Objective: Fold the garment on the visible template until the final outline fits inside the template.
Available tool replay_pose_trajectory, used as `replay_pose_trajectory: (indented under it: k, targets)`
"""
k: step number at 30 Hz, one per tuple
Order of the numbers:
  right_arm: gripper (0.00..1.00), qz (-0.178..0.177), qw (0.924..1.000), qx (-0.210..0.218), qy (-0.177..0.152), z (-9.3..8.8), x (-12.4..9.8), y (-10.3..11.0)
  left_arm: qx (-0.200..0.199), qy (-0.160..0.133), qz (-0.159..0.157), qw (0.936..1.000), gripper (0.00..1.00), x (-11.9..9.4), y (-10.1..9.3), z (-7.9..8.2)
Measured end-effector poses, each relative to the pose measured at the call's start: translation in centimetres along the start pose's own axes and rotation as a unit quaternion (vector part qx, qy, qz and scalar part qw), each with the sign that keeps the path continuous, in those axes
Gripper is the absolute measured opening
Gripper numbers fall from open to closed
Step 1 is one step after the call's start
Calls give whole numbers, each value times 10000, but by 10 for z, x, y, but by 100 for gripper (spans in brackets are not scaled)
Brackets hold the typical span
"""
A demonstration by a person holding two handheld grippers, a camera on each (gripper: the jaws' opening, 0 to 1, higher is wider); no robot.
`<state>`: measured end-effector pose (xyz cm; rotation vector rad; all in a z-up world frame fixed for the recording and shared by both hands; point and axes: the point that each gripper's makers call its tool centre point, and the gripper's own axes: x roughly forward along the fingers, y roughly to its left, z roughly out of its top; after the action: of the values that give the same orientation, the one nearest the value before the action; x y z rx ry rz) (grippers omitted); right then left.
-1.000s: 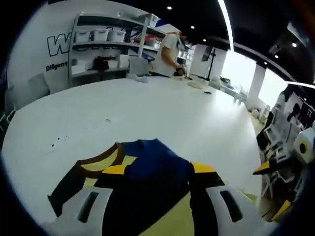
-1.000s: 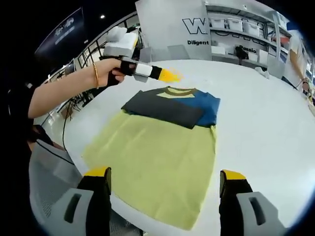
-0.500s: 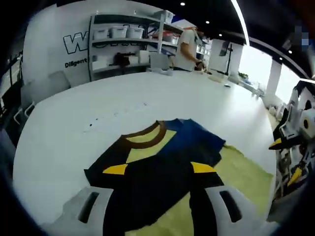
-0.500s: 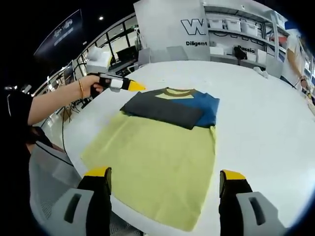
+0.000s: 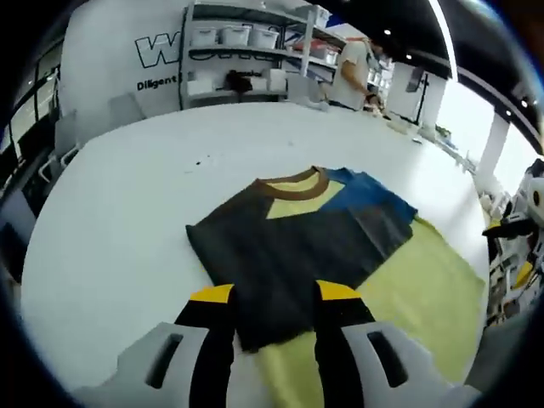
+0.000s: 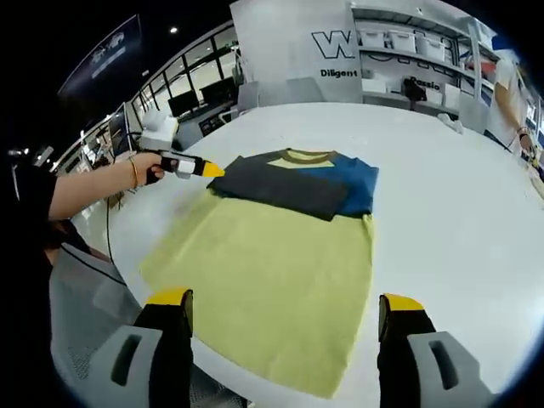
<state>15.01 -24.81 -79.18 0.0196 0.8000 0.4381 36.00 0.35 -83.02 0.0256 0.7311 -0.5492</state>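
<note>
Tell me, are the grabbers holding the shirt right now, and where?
No, nothing is held. The left gripper is open with its tips over the dark corner of the shirt. The right gripper is open above the yellow-green template.

A soft matt cloth garment in yellow-green, charcoal and blue (image 6: 280, 246) lies on a smooth, faintly glossy white table (image 6: 450, 212).

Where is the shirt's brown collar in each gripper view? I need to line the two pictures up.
Left gripper view: the brown collar sits just above centre, at the far end of the garment, beyond the left gripper.
Right gripper view: the collar is upper centre.
Shared landmark: the wall lettering behind the table.
</note>
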Motion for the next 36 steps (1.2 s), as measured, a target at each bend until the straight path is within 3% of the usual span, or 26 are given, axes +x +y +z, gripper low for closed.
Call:
replay_pose_trajectory:
  k: [1,8,14,21,29,36]
  targets:
    - [89,-1,10000,2,3,0,0,0,-175,-3,52,9998,31,0,3,-4]
    - [89,-19,10000,10,-2,-1,-1,0,-369,145,196,9990,24,-1,12,-25]
    - [88,-57,10000,26,-8,-1,-3,-1,-379,216,210,9988,9,-2,13,-38]
    - [87,-65,10000,-7,60,-4,-3,-1,-453,78,263,9986,5,-7,12,-39]
    - [87,-28,9999,-43,110,-6,0,1,-660,114,154,9976,5,-5,12,-40]
    - [88,-3,9999,-42,129,-7,1,3,-541,125,196,9983,1,-6,15,-39]
